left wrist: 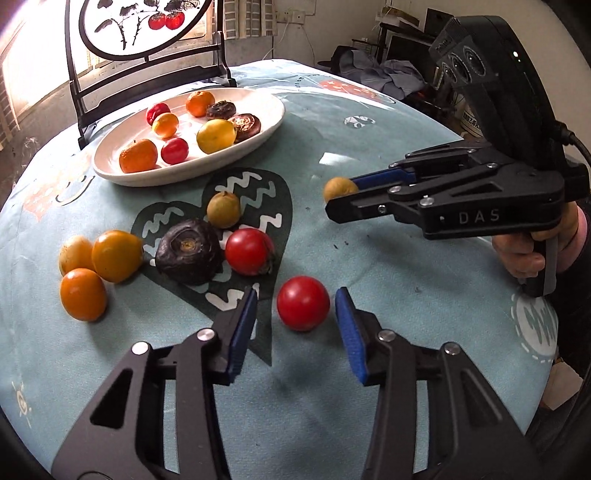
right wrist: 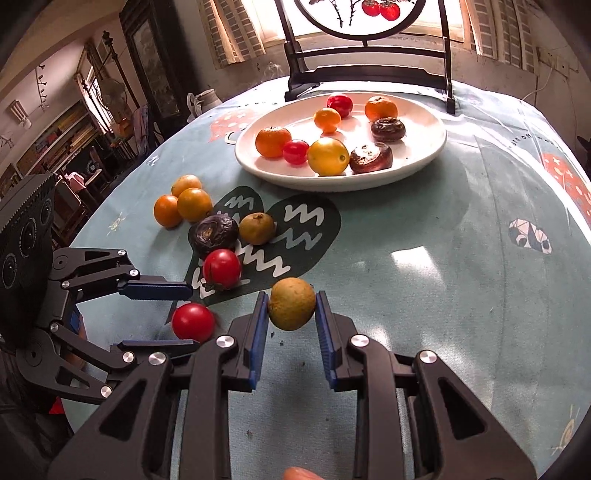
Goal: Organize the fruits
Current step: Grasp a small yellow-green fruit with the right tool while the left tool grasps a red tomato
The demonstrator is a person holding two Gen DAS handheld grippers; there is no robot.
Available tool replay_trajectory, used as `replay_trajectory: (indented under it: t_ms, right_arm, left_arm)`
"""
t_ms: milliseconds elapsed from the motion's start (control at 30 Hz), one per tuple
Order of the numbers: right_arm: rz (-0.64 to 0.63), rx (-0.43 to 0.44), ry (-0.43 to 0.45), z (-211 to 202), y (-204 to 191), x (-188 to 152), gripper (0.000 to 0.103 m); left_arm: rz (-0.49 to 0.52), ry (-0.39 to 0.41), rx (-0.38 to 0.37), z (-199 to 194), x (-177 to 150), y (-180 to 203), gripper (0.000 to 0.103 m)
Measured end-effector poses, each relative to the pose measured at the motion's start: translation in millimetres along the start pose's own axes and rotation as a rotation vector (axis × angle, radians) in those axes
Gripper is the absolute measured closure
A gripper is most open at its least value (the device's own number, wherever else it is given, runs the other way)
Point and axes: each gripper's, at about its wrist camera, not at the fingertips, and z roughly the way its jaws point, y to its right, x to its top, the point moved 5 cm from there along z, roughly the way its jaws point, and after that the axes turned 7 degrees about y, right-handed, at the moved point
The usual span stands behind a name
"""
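Two grips differ: right gripper point(right wrist: 291, 309) is clamped on the brown-green fruit point(right wrist: 291, 308) with the plate point(right wrist: 417, 162) at 12 o'clock, while left gripper point(left wrist: 297, 310), part-closed, straddles the red tomato point(left wrist: 303, 303) untouched on the tablecloth point(left wrist: 369, 266).

A pale teal tablecloth point(right wrist: 424, 258) bears a dark green heart with white zigzags point(right wrist: 295, 236). The oval white plate point(right wrist: 417, 158) holds orange, red, yellow and dark brown fruits.

Bright shuttered window point(right wrist: 236, 33), painted round screen point(left wrist: 144, 26), perhaps shelves point(right wrist: 55, 136) beyond.
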Motion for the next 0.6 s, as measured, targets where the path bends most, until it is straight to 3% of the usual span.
replay_trajectory:
  t_ms: [300,600]
  right_arm:
    - [0.004,-0.009,-0.004,0.7,1.2,-1.1,0.076]
    - [0.006,0.030,-0.003,4.1,-1.6,-0.1,0.076]
  left_arm:
    - [-0.021,-0.034,-0.027,8.2,-1.7,2.4,0.073]
    - [-0.048,0.014,-0.018,0.7,3.9,-4.1,0.074]
